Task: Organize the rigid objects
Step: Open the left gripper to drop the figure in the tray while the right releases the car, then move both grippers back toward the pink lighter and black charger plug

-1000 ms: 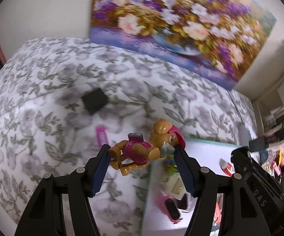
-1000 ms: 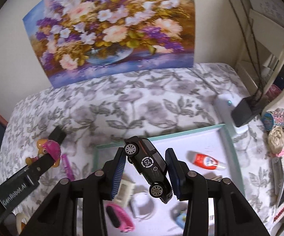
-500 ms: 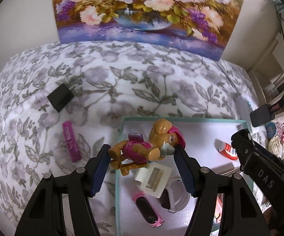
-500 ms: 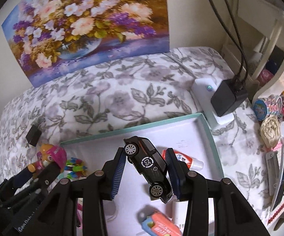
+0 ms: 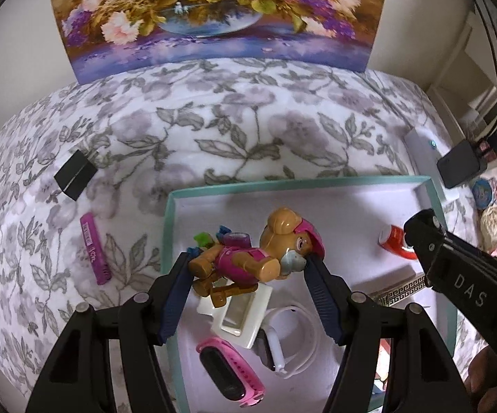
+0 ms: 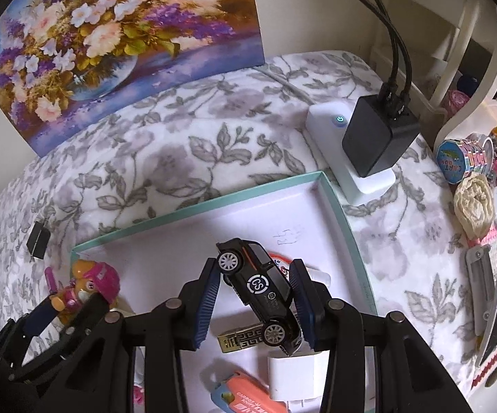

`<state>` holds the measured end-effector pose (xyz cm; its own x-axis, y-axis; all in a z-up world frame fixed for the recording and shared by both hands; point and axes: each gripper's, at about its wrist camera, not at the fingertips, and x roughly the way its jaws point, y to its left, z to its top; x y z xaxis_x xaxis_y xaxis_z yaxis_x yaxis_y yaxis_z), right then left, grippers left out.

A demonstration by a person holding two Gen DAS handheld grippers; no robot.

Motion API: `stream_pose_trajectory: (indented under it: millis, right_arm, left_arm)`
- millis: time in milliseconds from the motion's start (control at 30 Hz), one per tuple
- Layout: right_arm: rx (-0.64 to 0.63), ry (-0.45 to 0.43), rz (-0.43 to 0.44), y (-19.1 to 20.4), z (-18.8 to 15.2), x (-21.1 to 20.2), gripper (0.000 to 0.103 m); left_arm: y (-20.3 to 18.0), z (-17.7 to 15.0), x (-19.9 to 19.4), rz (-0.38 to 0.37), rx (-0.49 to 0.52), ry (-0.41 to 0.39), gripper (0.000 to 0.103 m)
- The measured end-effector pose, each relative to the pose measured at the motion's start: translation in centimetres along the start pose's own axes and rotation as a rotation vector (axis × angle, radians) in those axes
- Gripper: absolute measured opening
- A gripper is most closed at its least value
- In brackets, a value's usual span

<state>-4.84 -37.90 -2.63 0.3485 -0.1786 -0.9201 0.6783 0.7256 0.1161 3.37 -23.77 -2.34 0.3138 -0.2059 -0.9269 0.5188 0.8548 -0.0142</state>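
Both tools have travelled from out over the flowered bed cover to hang above the teal-rimmed tray (image 5: 167, 227) within the last second; a second ago the left wrist view showed the tray only at its 5 o'clock edge, now the tray fills the lower middle. My reading: the carry is nearly done and the release into the tray comes next.

The left tool (image 5: 248, 277) is clamped on the toy pup figure (image 5: 248, 261), which lies sideways between the blue pads: tan head and pink helmet toward 3 o'clock, legs toward 9 o'clock. It hangs over the tray's left half, above a white frame piece (image 5: 245, 313) and a pink wristband (image 5: 231, 375), with a white watch band (image 5: 300, 337) just beside them.

The right tool (image 6: 253, 290) is closed on the black toy car (image 6: 260, 290), tilted nose-down, one wheel at 11 o'clock and the other at 5 o'clock, a round white badge on its door. It hangs over the tray's middle, above a gold patterned lighter (image 6: 239, 337) and a white plug block (image 6: 296, 371); a red and white tube (image 5: 394, 246) lies at 3 o'clock in the left view.

Outside the tray, on the bed cover (image 5: 234, 127), a purple stick (image 5: 95, 249) and a black block (image 5: 75, 173) wait at 9 to 10 o'clock, unsorted
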Motion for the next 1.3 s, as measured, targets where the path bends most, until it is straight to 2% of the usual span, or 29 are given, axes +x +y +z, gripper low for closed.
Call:
stream_pose_trajectory:
  millis: [467,633,700,867,900,933,967,1067,1200,1300]
  right_arm:
    - [-0.006,0.011,-0.027,0.2,0.0,0.5,0.045]
    - [-0.007,0.011,-0.034,0.2,0.0,0.4,0.049]
    - [-0.004,0.007,-0.028,0.2,0.0,0.2,0.057]
    - [-0.004,-0.015,-0.017,0.5,0.2,-0.7,0.058]
    - [-0.008,-0.018,-0.017,0.6,0.2,-0.9,0.059]
    - [-0.017,-0.022,-0.017,0.8,0.2,-1.0,0.059]
    - [-0.023,-0.025,-0.018,1.0,0.2,-1.1,0.06]
    - [-0.033,-0.036,-0.02,1.3,0.3,-1.5,0.07]
    - [-0.048,-0.043,-0.013,1.9,0.3,-1.8,0.07]
    - [-0.062,-0.041,-0.017,2.5,0.2,-1.8,0.07]
  left_arm:
    - [-1.1,-0.2,0.4,-0.007,0.043,0.019,0.068]
    - [-0.6,0.0,-0.2,-0.017,0.029,0.015,0.069]
    - [-0.3,0.2,-0.6,-0.022,0.017,0.009,0.069]
    - [0.9,0.7,-1.5,-0.022,-0.022,-0.008,0.07]
    - [1.2,0.8,-1.7,-0.021,-0.032,-0.013,0.072]
    - [1.6,0.9,-1.9,-0.018,-0.043,-0.018,0.082]
    - [1.9,1.0,-2.1,-0.016,-0.053,-0.023,0.085]
    - [3.2,1.3,-2.6,-0.008,-0.097,-0.037,0.086]
    - [5.3,1.5,-2.9,0.026,-0.161,-0.048,0.085]
    - [7.2,1.6,-3.0,0.079,-0.214,-0.06,0.086]
